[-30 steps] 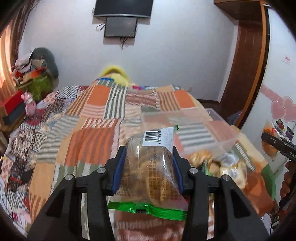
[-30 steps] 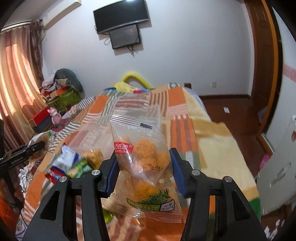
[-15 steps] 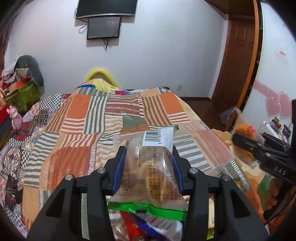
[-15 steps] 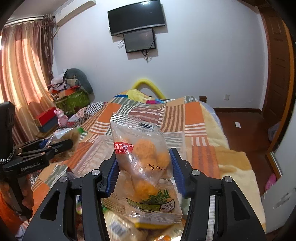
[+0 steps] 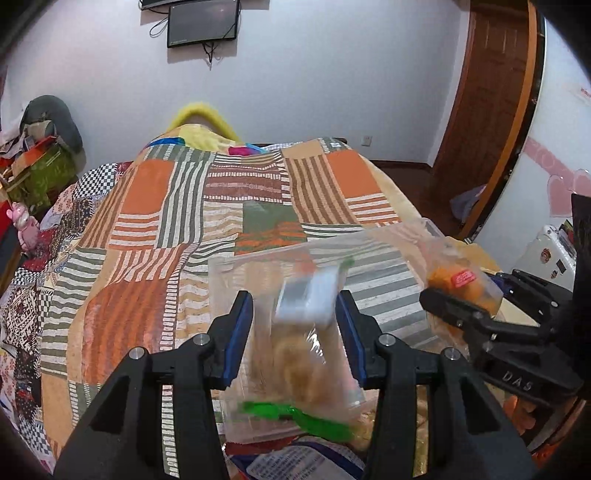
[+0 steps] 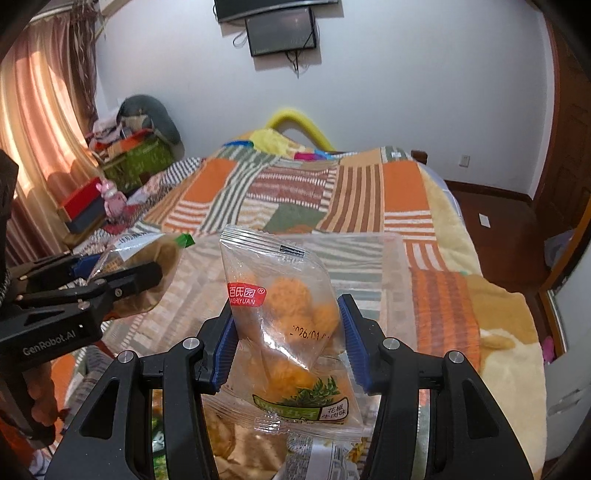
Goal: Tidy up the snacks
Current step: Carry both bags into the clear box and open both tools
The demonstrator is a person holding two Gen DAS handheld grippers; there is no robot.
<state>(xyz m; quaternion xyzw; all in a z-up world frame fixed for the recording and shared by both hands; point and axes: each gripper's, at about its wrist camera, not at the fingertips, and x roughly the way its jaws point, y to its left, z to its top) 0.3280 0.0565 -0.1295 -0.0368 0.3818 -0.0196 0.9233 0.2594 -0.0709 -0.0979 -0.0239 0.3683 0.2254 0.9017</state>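
Note:
My left gripper point(image 5: 295, 325) is open; a clear bag of pale biscuits with a green edge point(image 5: 299, 365) is blurred between its spread pads, over the clear plastic bin point(image 5: 384, 236). My right gripper point(image 6: 286, 334) is shut on a clear bag of orange snack balls with a red label point(image 6: 284, 306), held above the same bin point(image 6: 391, 258). In the left wrist view the right gripper point(image 5: 461, 314) and its orange bag point(image 5: 461, 280) are at the right. In the right wrist view the left gripper point(image 6: 122, 280) and the biscuit bag point(image 6: 155, 258) are at the left.
The bin lies on a bed with a striped patchwork blanket point(image 5: 177, 206). More snack packets point(image 6: 221, 439) lie heaped below the grippers. A cluttered shelf with boxes point(image 6: 122, 155) stands left of the bed, a wooden door point(image 5: 487, 110) right, a wall screen point(image 6: 282, 31) behind.
The left gripper's jaws have spread and the biscuit bag now blurs, slipping between them. Both grippers have moved forward over the bin. The right grip is unchanged.

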